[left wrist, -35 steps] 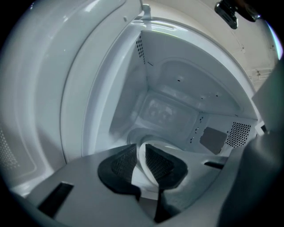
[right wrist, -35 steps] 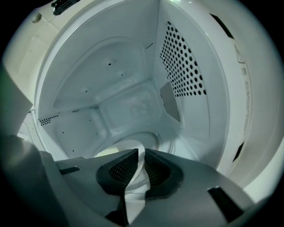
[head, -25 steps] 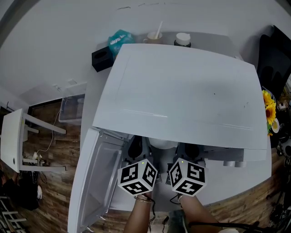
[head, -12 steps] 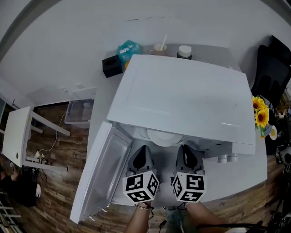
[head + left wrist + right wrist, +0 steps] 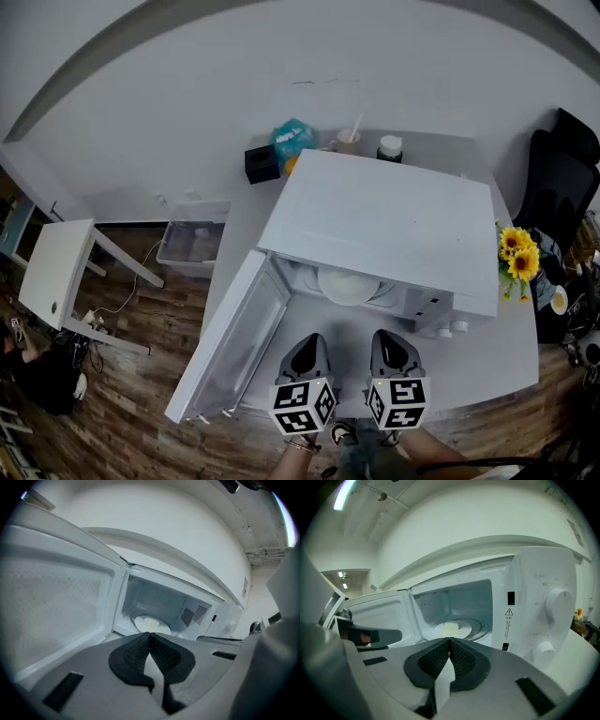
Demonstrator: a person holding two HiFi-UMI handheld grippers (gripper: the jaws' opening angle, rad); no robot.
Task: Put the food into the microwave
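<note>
The white microwave (image 5: 384,220) stands on the grey counter with its door (image 5: 234,342) swung open to the left. Inside, a white plate (image 5: 349,284) rests on the turntable and carries a pale yellow piece of food (image 5: 451,629), which the left gripper view also shows as food (image 5: 150,622). My left gripper (image 5: 309,339) and right gripper (image 5: 387,335) hover side by side in front of the opening, outside the cavity. Both point at the plate. The left gripper (image 5: 149,634) is shut with nothing in it, and so is the right gripper (image 5: 449,641).
Two knobs (image 5: 555,603) sit on the microwave's right panel. Behind it stand a black box (image 5: 262,162), a teal bag (image 5: 292,141), a cup (image 5: 349,142) and a jar (image 5: 390,148). Sunflowers (image 5: 516,251) are at the right. A plastic bin (image 5: 192,246) and a white side table (image 5: 56,272) are on the floor at the left.
Both grippers have drawn back out of the microwave opening toward me. The plate stays inside. The head camera has pulled back too, so more of the room shows.
</note>
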